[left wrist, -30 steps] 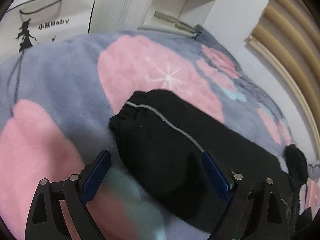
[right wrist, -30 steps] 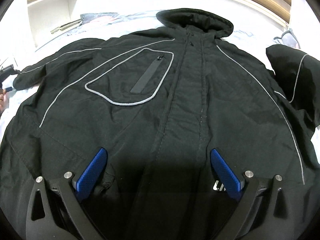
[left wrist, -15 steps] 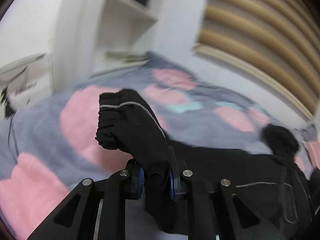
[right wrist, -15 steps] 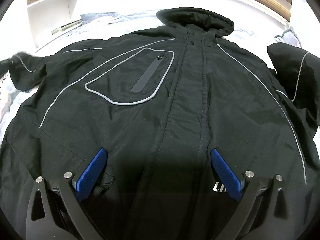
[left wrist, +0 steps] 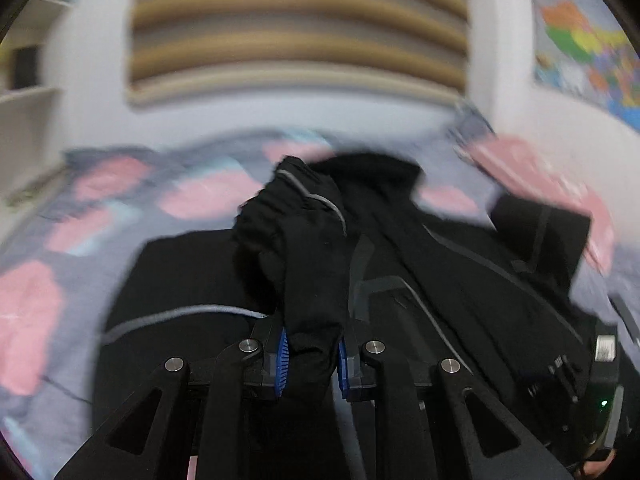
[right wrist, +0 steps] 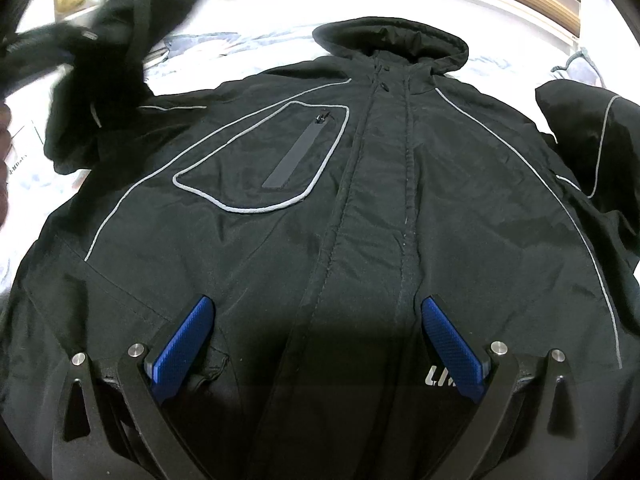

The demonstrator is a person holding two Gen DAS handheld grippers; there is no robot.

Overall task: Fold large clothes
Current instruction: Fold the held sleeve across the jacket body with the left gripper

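A black hooded jacket [right wrist: 360, 208] with grey piping lies front up on the bed, zip shut, hood at the far end. My left gripper [left wrist: 311, 354] is shut on the jacket's left sleeve [left wrist: 304, 240] near the cuff and holds it lifted over the jacket body [left wrist: 460, 280]. The raised sleeve also shows in the right wrist view [right wrist: 100, 40], at the upper left. My right gripper [right wrist: 318, 340] is open and empty, low over the jacket's lower front. The other sleeve [right wrist: 592, 132] lies folded at the right.
The bed has a grey blanket with pink patches [left wrist: 80, 208]. A slatted headboard [left wrist: 296, 40] and white wall stand behind. White shelves [left wrist: 24, 92] are at the left, a coloured map [left wrist: 580, 48] on the right wall.
My left gripper closed on the sleeve, lifted it off the blanket and swung it right, over the jacket body. My right gripper has stayed still and open.
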